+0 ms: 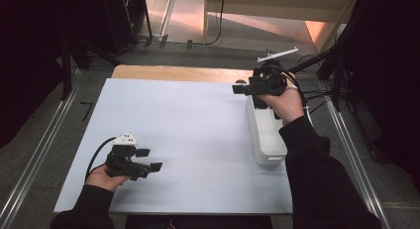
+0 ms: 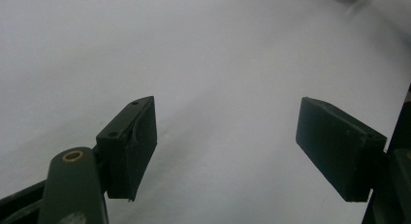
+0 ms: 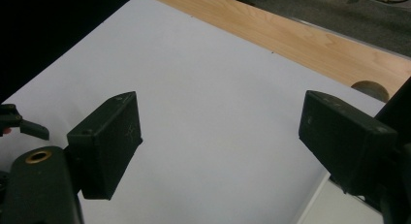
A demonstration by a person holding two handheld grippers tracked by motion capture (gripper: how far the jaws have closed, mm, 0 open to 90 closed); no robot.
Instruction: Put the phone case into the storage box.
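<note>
Both pairs of jaws stand spread with nothing between them. In the left gripper view, the left gripper (image 2: 227,149) shows its two black pads wide apart over bare white sheet (image 2: 203,59). In the right gripper view, the right gripper (image 3: 220,136) also has its pads apart, again with only white surface in the gap.

From the high view, the left gripper (image 1: 149,159) sits low over the near left part of the sheet, held in the person's left hand (image 1: 101,178), jaws pointing toward the middle of the table. The right gripper (image 1: 241,88) is at the far right, held in the right hand (image 1: 286,104), jaws pointing left across the sheet. Just beneath that hand lies a long white power strip (image 1: 267,140), set lengthwise along the sheet's right edge; the hand hovers over its far end, though whether it touches is hard to tell.

The sheet covers a wooden table (image 1: 178,73), whose bare strip shows along the far side. A small dark round thing (image 3: 370,89) rests on that wood near the right gripper.
</note>
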